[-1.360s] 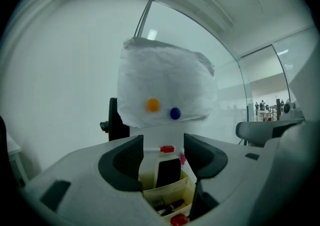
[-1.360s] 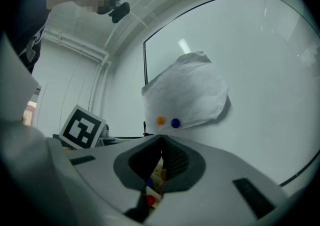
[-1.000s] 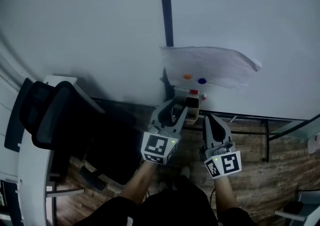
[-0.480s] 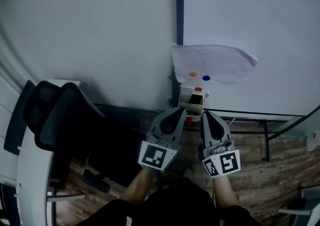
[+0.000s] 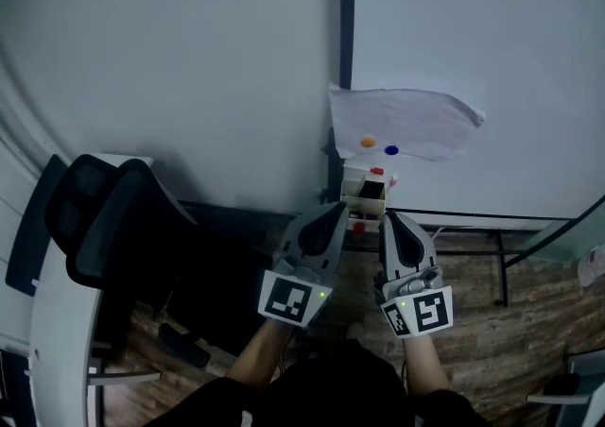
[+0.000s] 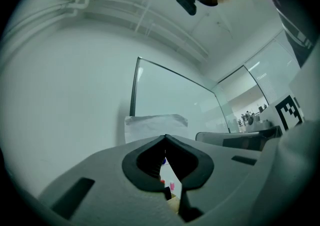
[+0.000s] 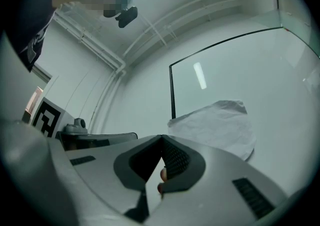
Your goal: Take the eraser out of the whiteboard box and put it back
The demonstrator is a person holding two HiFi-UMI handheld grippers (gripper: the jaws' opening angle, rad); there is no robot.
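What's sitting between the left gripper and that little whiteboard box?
Nothing: in the head view the left gripper points its tip at the whiteboard box, with only a bare gap between them.

You are holding two grippers, the left gripper (image 5: 333, 213) and the right gripper (image 5: 393, 220). Each is carrying one marker cube, making two: the left cube (image 5: 288, 300) and the right cube (image 5: 419, 312). You are facing one whiteboard box (image 5: 364, 191) and one white sheet (image 5: 416, 118). Two round magnets are sitting on that sheet: one orange magnet (image 5: 368, 142) and one blue magnet (image 5: 391, 149). One black chair (image 5: 113, 227) is standing at your left.
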